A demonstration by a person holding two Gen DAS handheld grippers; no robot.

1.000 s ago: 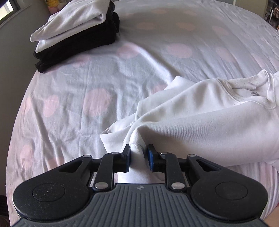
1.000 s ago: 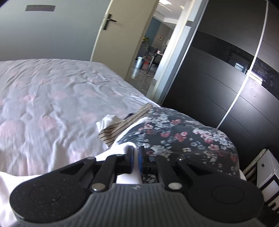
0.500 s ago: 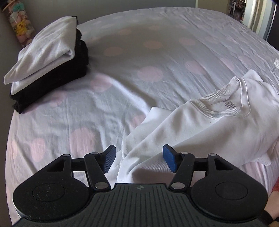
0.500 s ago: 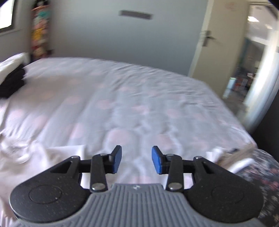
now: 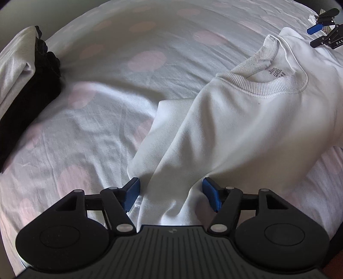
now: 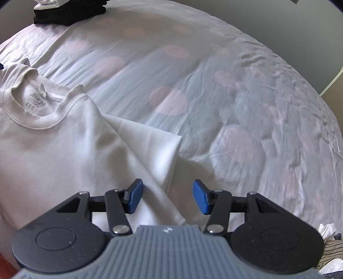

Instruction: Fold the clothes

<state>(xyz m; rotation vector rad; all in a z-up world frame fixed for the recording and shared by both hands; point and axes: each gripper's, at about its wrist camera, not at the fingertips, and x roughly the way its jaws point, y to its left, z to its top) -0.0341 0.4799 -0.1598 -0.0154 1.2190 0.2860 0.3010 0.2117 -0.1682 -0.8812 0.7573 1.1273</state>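
A white sweatshirt [image 5: 246,128] lies on the bed with its ribbed collar and label facing up; it also shows in the right wrist view [image 6: 53,146]. My left gripper [image 5: 171,194] is open, its blue pads on either side of the sweatshirt's left sleeve edge, holding nothing. My right gripper [image 6: 167,198] is open over the right sleeve fold [image 6: 154,148], holding nothing. The right gripper also shows far off in the left wrist view [image 5: 321,28].
The bed has a pale sheet with pink dots [image 5: 120,70]. A folded stack of white and black clothes [image 5: 23,85] sits at the far left, also in the right wrist view [image 6: 68,10]. Striped and loose garments [image 6: 330,246] lie at the right edge.
Both grippers have let go of the sweatshirt and opened. Both views have swung onto the sweatshirt, which now lies spread on the bed.
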